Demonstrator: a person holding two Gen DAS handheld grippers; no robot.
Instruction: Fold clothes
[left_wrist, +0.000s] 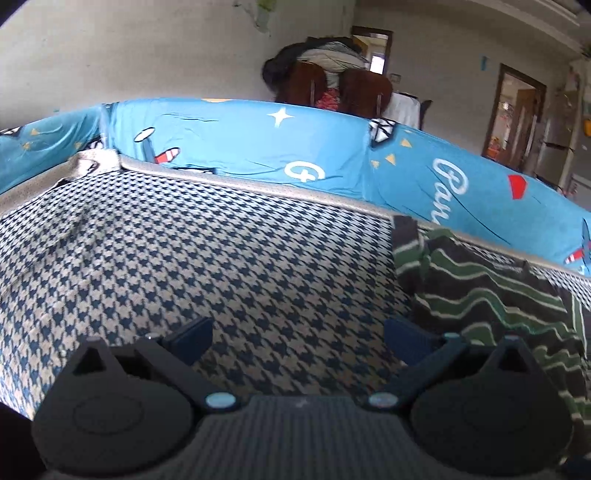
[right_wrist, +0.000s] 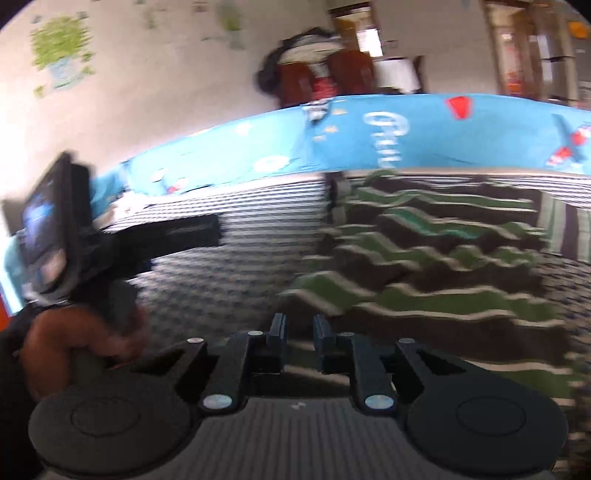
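Over the houndstooth-patterned blue-and-beige mattress, your left gripper is spread wide, empty. Your right gripper shows a narrow gap, nothing pinched, probably just released. The green-and-black wavy-striped knit garment lies just beyond it, bunched. Blue cartoon-print padded rail bounds the mattress behind.

One striped garment, dark with green and white wavy bands, lies at about three o'clock in the left wrist view, and it is the only piece of clothing on the one houndstooth-patterned surface. One blue printed sheet runs along the back from nine to three o'clock. Two grippers show: the left gripper at six o'clock in its own view, and the right gripper at six o'clock in its view, and one hand holds the left one at about eight o'clock there.
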